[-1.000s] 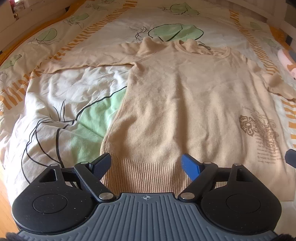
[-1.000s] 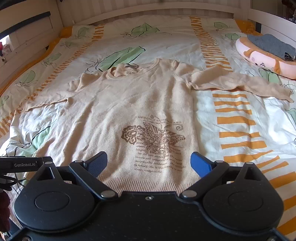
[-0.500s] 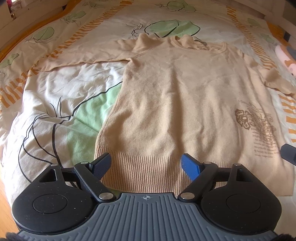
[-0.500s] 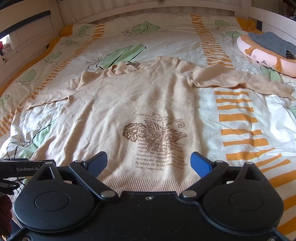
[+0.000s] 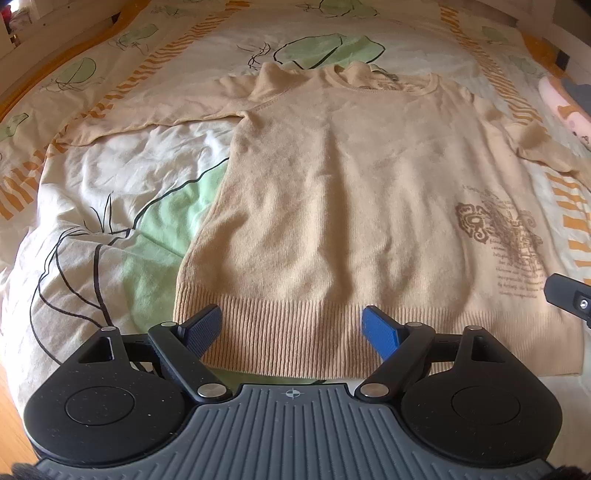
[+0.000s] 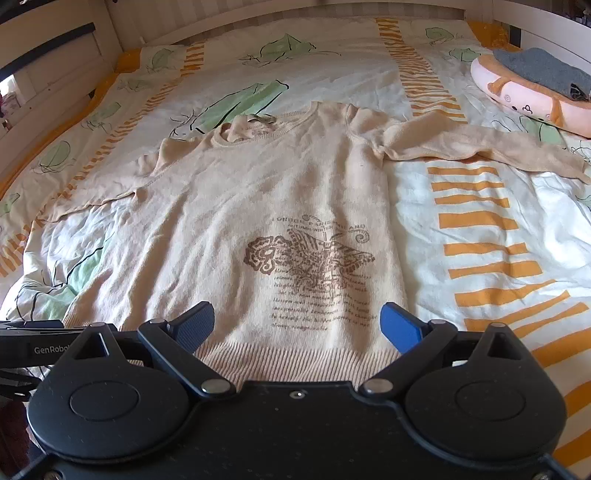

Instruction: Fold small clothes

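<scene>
A beige sweater point(image 5: 332, 192) lies flat and face up on a bed point(image 6: 480, 229), its neckline toward the headboard point(image 6: 258, 11) and its ribbed hem point(image 5: 295, 332) toward the two handheld grippers. Both sleeves are spread out to the sides, the one on the right reaching across orange stripes of the bedcover point(image 5: 110, 206) toward a pink plush cushion point(image 6: 524, 103) that carries a folded grey cloth point(image 6: 543, 70). A brown print point(image 6: 310, 262) with lines of text marks the lower front of the sweater, on the side nearer the right gripper. The left gripper point(image 5: 291, 328) hangs over the hem at the sweater's left corner, jaws wide apart, nothing clamped between them; ribbed fabric shows in the gap, and whether the tips touch it cannot be told. The right gripper point(image 6: 297, 325) sits over the hem below the print, jaws likewise spread wide and holding nothing. Each gripper's edge shows in the other's view, just beside it along the hem. The bedcover, cream with green leaf drawings and orange bars, is wrinkled on the left side of the sweater. Sunlight falls across the foot of the bed.
</scene>
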